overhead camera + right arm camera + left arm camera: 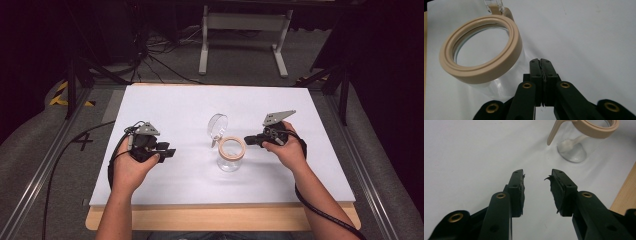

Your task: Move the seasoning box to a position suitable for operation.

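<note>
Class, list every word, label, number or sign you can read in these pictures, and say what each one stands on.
"4": a dark mark on the grey floor, left of the table.
Jar: no label or print to be seen.
Yellow-and-black striped tape on the floor: a warning marking, no words.

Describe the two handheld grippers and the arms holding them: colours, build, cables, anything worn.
Both the left gripper and the right gripper are black, each topped by a grey three-cornered plate. Their jaws are black bars with brass-ringed holes and dark pads; the left gripper's pads look frayed at the edges. A black cable trails from the right gripper, another from the left. Both forearms are bare, with no gloves or sleeves in view.
</note>
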The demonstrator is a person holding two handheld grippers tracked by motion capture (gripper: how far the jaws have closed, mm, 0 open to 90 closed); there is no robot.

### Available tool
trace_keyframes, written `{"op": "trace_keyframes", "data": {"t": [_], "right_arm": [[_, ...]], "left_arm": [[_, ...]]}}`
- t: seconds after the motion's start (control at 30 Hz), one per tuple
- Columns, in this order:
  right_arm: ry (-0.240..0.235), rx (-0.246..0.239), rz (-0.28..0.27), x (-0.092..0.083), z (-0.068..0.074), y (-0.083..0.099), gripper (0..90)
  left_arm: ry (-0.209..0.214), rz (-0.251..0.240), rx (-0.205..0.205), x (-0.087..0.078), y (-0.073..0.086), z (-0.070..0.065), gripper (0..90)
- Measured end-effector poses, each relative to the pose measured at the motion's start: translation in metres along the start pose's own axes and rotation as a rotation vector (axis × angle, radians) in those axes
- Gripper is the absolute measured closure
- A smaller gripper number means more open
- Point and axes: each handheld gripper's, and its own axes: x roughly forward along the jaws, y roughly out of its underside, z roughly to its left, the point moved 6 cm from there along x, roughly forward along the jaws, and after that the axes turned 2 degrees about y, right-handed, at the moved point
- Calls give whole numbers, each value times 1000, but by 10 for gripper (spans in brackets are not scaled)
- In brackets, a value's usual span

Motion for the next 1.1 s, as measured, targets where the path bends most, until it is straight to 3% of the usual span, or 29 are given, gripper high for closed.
{"op": "trace_keyframes", "data": {"t": [0.13, 0.3, 0.43, 0.53, 0.67, 0.87, 1.1], "right_arm": [[-25, -11, 33, 12, 2, 1, 898], [-58, -6, 36, 20, 5, 3, 899], [-58, -8, 52, 23, 4, 6, 900], [-61, 9, 73, 25, 5, 10, 900], [-60, 8, 85, 25, 5, 12, 900], [-61, -12, 105, 24, 14, 14, 900], [-75, -30, 131, 21, 30, 18, 900]], "left_arm": [[0, 1, 1, -2, 3, 0, 634], [5, -2, 2, -4, 4, 1, 635], [19, -9, -10, -2, 4, 0, 628], [62, -28, -12, -1, 3, -2, 627], [54, -26, -8, -1, 2, 0, 625], [49, -38, -4, 1, -2, 4, 613], [77, -49, -1, 8, -10, 3, 614]]}}
